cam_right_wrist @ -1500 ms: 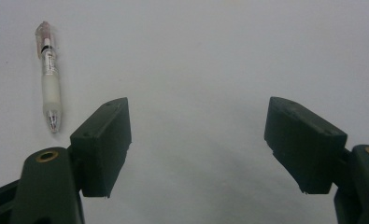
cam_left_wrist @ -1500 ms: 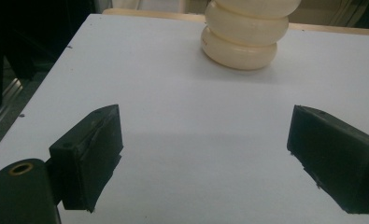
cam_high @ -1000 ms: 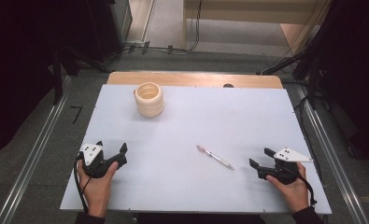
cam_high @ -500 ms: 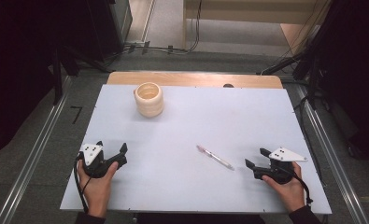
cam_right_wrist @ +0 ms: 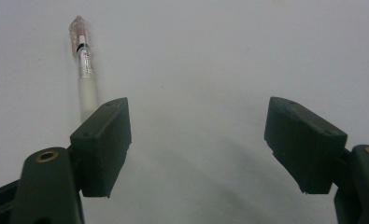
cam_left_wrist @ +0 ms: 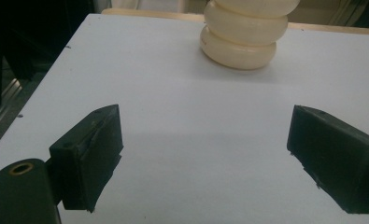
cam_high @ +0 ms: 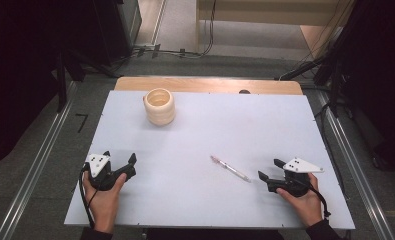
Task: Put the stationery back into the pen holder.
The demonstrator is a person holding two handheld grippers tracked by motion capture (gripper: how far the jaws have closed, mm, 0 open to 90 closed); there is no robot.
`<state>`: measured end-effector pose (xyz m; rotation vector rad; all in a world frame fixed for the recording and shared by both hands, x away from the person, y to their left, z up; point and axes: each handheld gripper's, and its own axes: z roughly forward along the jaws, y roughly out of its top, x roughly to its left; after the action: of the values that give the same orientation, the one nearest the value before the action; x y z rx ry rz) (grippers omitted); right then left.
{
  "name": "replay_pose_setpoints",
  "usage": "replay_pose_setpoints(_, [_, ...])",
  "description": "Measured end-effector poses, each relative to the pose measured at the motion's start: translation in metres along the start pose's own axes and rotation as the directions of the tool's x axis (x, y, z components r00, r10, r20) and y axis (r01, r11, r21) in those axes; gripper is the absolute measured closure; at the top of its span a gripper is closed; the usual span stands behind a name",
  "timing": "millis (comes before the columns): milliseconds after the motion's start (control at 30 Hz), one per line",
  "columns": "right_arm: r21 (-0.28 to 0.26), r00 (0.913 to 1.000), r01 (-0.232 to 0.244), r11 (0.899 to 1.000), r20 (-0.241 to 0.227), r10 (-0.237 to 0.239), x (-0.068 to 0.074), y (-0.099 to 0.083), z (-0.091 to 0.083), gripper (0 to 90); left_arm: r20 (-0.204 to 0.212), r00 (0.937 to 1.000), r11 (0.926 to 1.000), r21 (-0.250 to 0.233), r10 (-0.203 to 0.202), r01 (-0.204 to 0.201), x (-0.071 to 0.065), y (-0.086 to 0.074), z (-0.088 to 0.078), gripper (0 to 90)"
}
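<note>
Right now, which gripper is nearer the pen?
Right. The right gripper sits just beyond the pen's near end, jaws open. The left gripper is across the table, facing the ridged cup.

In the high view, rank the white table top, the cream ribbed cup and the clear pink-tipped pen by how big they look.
1. The white table top, by far the largest.
2. The cream ribbed cup.
3. The clear pink-tipped pen: longer than the cup is wide, but far thinner, so it covers less.
</note>
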<state>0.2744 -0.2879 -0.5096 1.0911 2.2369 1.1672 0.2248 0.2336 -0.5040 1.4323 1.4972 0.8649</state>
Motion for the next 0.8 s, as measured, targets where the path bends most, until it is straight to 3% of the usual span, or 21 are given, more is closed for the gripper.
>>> replay_pose_setpoints(800, [0.036,0.9984,0.052,0.998,-0.024,-0.051,0.014,0.008,0.006,25.3,0.004,1.0,1.0,-0.001,-0.002,0.002,0.0,0.0,0.0,11.0])
